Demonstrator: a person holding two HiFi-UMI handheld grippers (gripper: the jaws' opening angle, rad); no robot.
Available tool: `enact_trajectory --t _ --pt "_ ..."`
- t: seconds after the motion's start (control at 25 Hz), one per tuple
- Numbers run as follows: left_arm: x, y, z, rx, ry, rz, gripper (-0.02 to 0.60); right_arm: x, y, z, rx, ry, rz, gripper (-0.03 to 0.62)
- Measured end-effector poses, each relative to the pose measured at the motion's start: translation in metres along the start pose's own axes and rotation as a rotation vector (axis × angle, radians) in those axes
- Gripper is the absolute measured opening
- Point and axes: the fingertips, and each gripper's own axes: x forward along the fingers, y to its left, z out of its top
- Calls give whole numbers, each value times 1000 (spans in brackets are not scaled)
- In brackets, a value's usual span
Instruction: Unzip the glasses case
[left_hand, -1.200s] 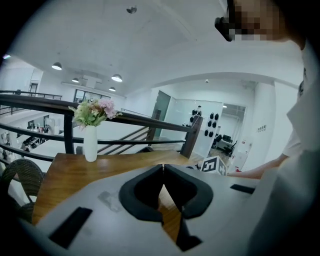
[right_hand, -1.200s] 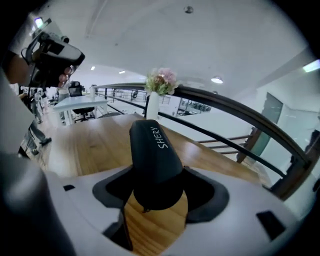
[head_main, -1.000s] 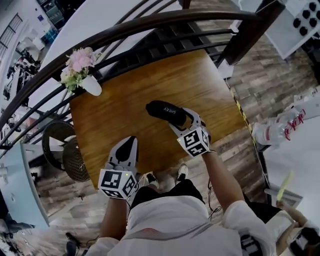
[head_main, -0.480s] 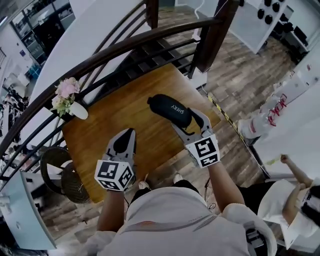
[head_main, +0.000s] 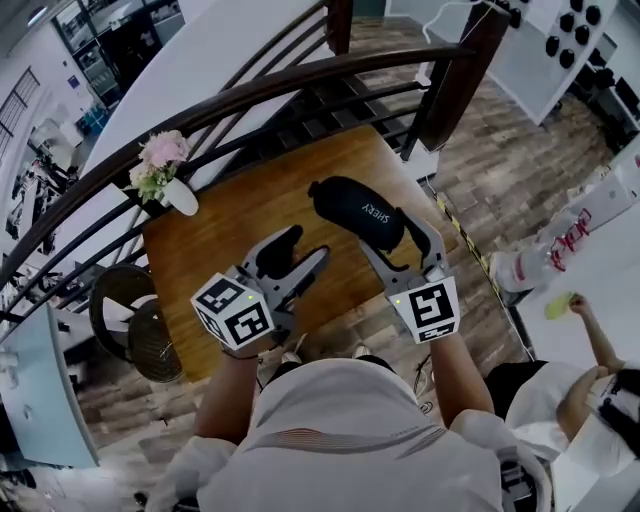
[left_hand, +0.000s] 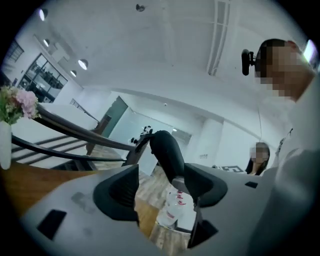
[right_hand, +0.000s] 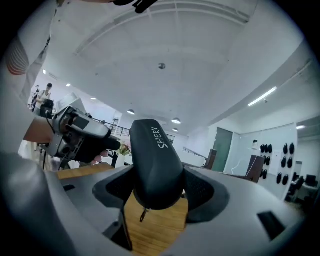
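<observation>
Black glasses case (head_main: 358, 210) clamped between fingers of right gripper (head_main: 408, 232), wooden worktop (head_main: 215, 250) below the case, left gripper (head_main: 305, 248) beside it, fingers just opening, nothing between.

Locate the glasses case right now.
Head view, right of centre: the glasses case is clamped at its near end in the right gripper, over the right part of the wooden table.
</observation>
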Motion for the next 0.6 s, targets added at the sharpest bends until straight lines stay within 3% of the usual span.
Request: enact_trajectory --t 0.24,0.4,0.6 --pt "11 -23 15 -158 -52 -141 314 -1 26 25 -127 -75 65 354" --pt "18 -28 27 -192 -95 -168 319 -1 46 32 -216 -89 122 356" --pt "22 -19 32 -222 -133 -155 311 4 67 32 -235 -96 178 356"
